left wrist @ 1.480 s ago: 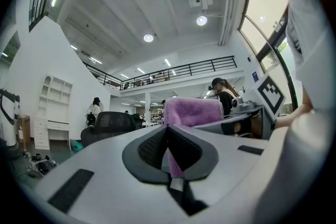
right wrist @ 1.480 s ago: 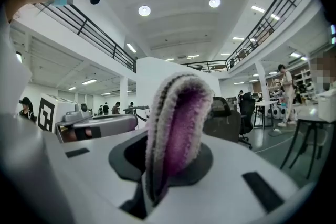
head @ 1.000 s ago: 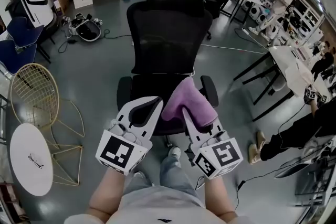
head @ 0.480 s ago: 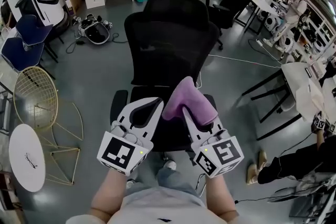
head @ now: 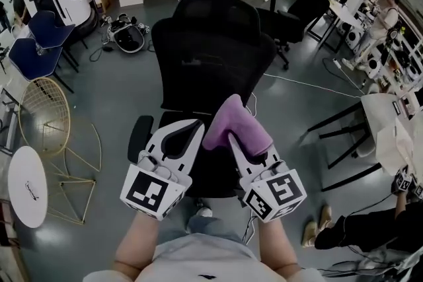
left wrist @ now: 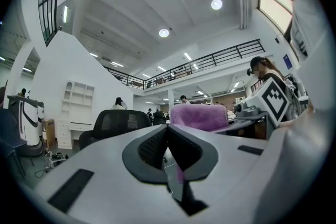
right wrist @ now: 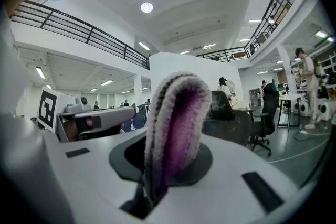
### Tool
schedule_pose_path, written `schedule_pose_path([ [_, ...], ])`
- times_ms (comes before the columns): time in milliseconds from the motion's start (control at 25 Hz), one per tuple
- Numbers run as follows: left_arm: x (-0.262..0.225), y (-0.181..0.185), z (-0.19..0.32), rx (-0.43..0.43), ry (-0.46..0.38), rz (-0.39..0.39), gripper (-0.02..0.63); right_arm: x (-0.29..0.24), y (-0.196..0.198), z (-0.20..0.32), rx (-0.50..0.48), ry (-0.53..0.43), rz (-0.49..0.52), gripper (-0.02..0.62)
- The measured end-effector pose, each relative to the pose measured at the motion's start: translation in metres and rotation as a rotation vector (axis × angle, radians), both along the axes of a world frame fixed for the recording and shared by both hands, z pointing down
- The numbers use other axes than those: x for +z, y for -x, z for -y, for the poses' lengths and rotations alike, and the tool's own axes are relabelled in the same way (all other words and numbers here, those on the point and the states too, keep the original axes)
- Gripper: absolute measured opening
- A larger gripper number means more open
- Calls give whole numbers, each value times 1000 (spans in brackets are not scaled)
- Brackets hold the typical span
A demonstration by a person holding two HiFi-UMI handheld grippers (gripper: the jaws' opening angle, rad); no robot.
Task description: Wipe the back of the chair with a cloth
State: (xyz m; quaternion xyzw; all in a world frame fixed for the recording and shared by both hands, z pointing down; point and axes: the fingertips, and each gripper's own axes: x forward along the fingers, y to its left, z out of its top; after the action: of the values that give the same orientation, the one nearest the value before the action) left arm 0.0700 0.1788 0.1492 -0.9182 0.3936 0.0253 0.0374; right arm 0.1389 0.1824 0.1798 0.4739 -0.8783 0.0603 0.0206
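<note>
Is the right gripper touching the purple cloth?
Touching. The right gripper view shows the purple cloth pinched between the jaws of the right gripper.

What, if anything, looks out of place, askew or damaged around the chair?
Nothing looks damaged or spilled. The black chair stands upright, and the purple cloth sits folded in the right gripper. The only untidy thing is a white cable trailing loose across the floor beside the chair.
</note>
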Motion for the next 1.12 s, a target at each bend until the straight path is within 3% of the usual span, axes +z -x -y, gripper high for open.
schedule_pose_path([
  [360, -1, -15, 5, -23, 6, 36, 14, 0, -11, 9, -33, 4, 25, 55],
  [760, -1, -37, 27, 34, 6, 43, 14, 2, -25, 28, 4, 15, 26, 55],
  [1120, 3, -15, 66, 16, 28, 47, 14, 7, -10, 68, 8, 27, 24, 55],
])
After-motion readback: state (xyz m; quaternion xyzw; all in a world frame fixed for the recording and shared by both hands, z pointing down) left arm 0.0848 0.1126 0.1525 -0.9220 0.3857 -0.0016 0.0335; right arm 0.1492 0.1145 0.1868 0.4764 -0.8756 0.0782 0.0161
